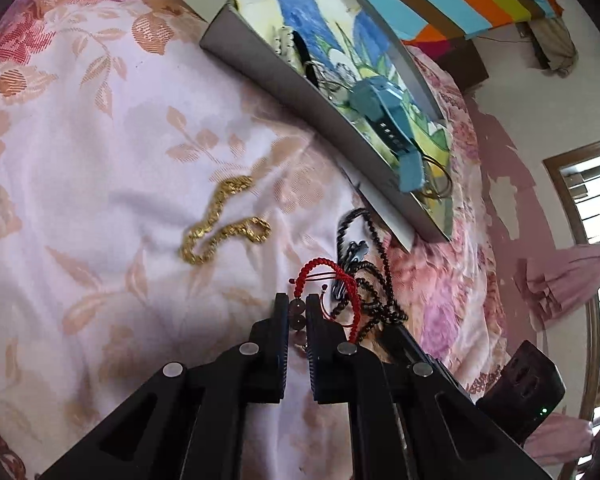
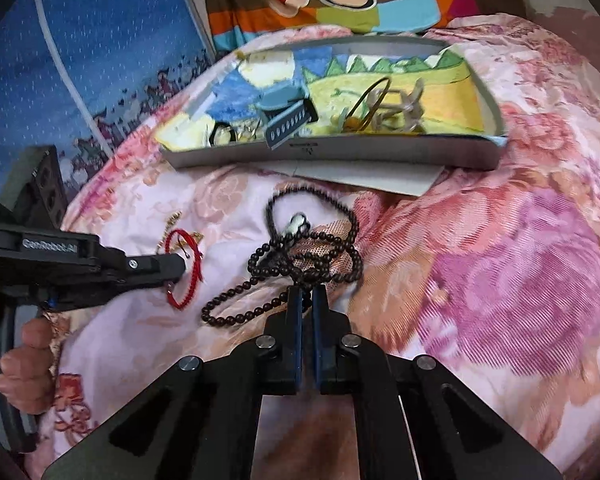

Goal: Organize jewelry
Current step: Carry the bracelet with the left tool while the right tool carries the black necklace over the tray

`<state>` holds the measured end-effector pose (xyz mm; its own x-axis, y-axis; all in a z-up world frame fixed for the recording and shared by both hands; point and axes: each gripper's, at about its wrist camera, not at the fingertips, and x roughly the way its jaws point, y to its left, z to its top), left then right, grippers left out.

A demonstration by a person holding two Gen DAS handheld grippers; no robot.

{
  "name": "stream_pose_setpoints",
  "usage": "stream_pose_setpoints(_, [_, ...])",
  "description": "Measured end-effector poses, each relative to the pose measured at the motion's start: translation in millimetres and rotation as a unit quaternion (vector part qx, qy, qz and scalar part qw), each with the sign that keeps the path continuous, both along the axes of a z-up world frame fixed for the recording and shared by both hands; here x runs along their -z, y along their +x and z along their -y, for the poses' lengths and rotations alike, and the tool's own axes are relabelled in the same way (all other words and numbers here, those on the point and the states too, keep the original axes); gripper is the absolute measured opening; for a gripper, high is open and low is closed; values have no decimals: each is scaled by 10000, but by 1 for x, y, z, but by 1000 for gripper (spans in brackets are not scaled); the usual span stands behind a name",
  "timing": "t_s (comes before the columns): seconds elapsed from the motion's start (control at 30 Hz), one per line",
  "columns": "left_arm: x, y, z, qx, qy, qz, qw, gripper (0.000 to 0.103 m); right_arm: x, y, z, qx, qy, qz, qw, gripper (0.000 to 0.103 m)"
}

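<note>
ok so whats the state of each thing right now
left gripper: shut on the red bracelet
red bracelet: pinched at its beads
right gripper: shut on the dark beads
dark beads: strung out loose on the bedspread
gold chain: lying loose, untouched
box: open, several pieces inside
blue watch: in the box

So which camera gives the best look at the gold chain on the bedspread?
The left wrist view. There the gold chain lies whole and unobstructed on the floral bedspread, left of the left gripper. The right wrist view shows only a small gold glint near the red bracelet.
</note>
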<state>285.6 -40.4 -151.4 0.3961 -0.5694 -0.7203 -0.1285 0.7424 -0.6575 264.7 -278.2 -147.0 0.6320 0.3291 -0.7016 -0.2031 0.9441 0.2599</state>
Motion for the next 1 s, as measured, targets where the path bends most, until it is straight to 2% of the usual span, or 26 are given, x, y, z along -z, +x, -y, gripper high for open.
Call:
stream_pose_setpoints(0.33, [-22, -7, 7, 261, -29, 281, 9993, 8, -42, -31, 21, 282, 23, 607, 9978, 5])
stream_pose_setpoints(0.6, [-38, -11, 2, 127, 16, 537, 9985, 8, -94, -40, 27, 272, -14, 1282, 9914, 4])
stream_pose_setpoints(0.8, [-55, -9, 4, 81, 142, 811, 9966, 8, -119, -39, 25, 181, -36, 1664, 9859, 4])
stream_pose_setpoints(1.0, [-79, 16, 1, -73, 440, 1145, 9924, 8, -142, -22, 19, 64, -62, 2052, 9787, 4])
